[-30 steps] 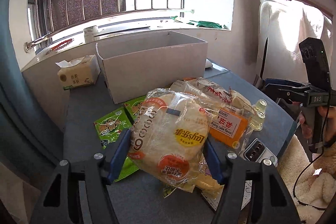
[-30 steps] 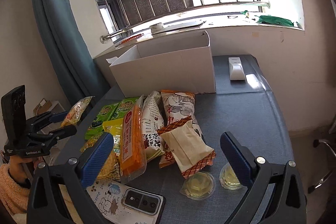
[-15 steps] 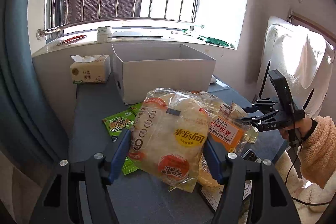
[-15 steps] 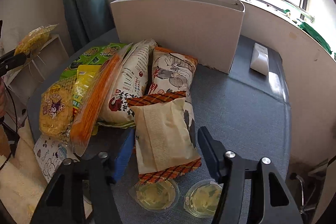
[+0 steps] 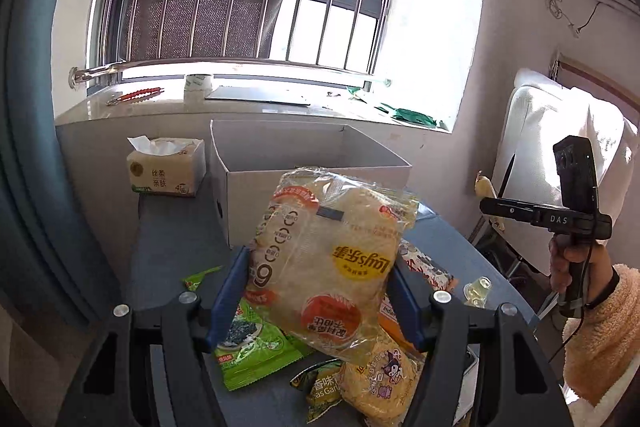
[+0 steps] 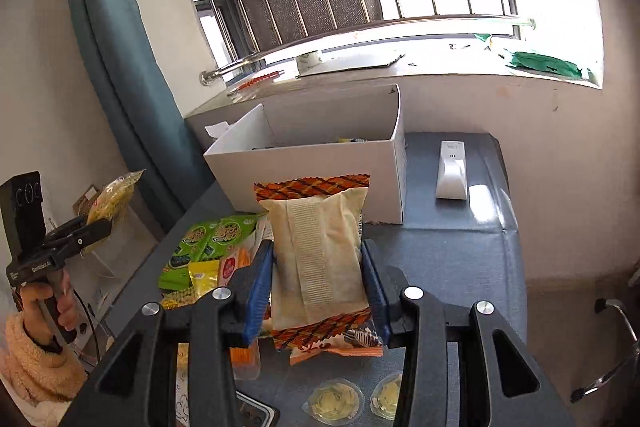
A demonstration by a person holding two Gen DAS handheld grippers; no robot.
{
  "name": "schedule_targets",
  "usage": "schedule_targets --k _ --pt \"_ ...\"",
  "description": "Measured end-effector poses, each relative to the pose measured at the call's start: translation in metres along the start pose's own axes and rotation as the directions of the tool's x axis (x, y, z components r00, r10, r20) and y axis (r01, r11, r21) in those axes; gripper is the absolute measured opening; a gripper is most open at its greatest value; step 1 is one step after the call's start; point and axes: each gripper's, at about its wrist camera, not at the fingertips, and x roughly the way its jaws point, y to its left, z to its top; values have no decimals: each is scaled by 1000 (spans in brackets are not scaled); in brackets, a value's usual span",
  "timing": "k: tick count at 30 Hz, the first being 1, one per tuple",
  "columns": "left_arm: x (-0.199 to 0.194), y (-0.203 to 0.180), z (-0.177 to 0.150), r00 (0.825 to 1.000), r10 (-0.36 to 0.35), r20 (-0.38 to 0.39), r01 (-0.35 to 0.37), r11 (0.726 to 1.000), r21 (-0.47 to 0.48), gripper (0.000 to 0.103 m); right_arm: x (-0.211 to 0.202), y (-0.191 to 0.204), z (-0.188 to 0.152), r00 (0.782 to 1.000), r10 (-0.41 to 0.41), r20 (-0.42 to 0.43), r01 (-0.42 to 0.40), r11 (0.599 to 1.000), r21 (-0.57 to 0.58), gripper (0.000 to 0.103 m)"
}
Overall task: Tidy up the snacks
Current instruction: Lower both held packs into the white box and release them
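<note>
My left gripper [image 5: 316, 287] is shut on a clear Lay's chip bag [image 5: 324, 259] and holds it above the snack pile, in front of the open white cardboard box [image 5: 304, 155]. My right gripper [image 6: 318, 283] is shut on a beige packet with orange patterned ends [image 6: 316, 247], lifted above the table short of the box [image 6: 320, 163]. Green seaweed packets [image 6: 204, 243], an orange packet [image 6: 240, 355] and two jelly cups [image 6: 334, 399] lie on the grey table [image 6: 452, 247]. The left gripper with its bag shows in the right wrist view [image 6: 80, 231].
A tissue pack [image 5: 166, 167] stands left of the box. A white remote [image 6: 452, 171] lies right of the box. A phone [image 6: 252, 411] lies at the table's near edge. A white chair [image 5: 560, 147] stands at the right. The windowsill runs behind the box.
My right gripper closed on the beige packet and lifted it off the pile. My left gripper raised the chip bag higher, towards the box.
</note>
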Motion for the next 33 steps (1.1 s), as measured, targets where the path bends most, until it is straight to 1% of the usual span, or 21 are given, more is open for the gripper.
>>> schedule_targets --k 2,4,6,10,14,15,16,17,18,19,20,21,22,24,27,29,31,33 --pt "12 -2 25 1000 -9 25 9 1000 -12 70 9 5 25 998 -15 53 13 999 47 47" --pt "28 -1 52 999 -17 44 18 999 -38 70 28 9 52 996 -35 81 27 995 96 47" --pt "48 1 78 999 5 54 -2 998 -57 70 48 10 77 995 -39 95 28 993 116 47" --pt "102 7 121 999 29 22 -27 996 -89 70 102 3 122 997 -71 28 67 987 146 47" --pt "155 18 141 997 64 -47 -70 987 -143 71 151 -7 146 989 -131 -67 139 982 130 47" --pt "166 22 144 995 77 -64 -86 985 -149 71 159 -10 147 987 -138 -82 147 982 121 50" --pt "177 25 147 992 88 -87 -101 984 -145 78 167 -13 150 986 -134 -97 145 983 116 53" --pt "187 27 147 988 98 -118 -114 984 -139 86 174 -16 152 985 -128 -116 141 983 115 71" --pt "194 28 147 984 108 -141 -127 983 -130 103 179 -19 152 982 -137 -130 152 981 120 101" --pt "196 29 144 982 120 -147 -139 982 -126 103 179 -21 152 979 -156 -134 173 977 126 103" --pt "197 32 143 980 126 -151 -147 980 -133 103 175 -24 151 979 -171 -115 186 974 133 103" --pt "196 34 142 980 127 -156 -150 978 -145 103 171 -24 149 981 -168 -92 180 974 140 103" --pt "194 36 140 979 125 -158 -150 976 -157 103 167 -24 147 987 -144 -75 154 977 146 103" --pt "186 40 136 982 123 -142 -147 975 -169 103 161 -21 144 990 -117 -76 127 981 145 103" --pt "177 41 133 982 123 -144 -147 976 -162 103 150 -14 142 989 -135 -55 141 984 113 103" --pt "165 37 132 985 112 -133 -132 980 -147 103 137 -9 143 991 -129 -33 132 985 108 103" --pt "149 31 130 986 117 -120 -130 985 -112 103 120 -4 141 996 -89 -9 90 990 110 103" --pt "129 24 126 991 93 -91 -100 992 -76 103 99 3 137 998 -56 24 53 994 97 103"
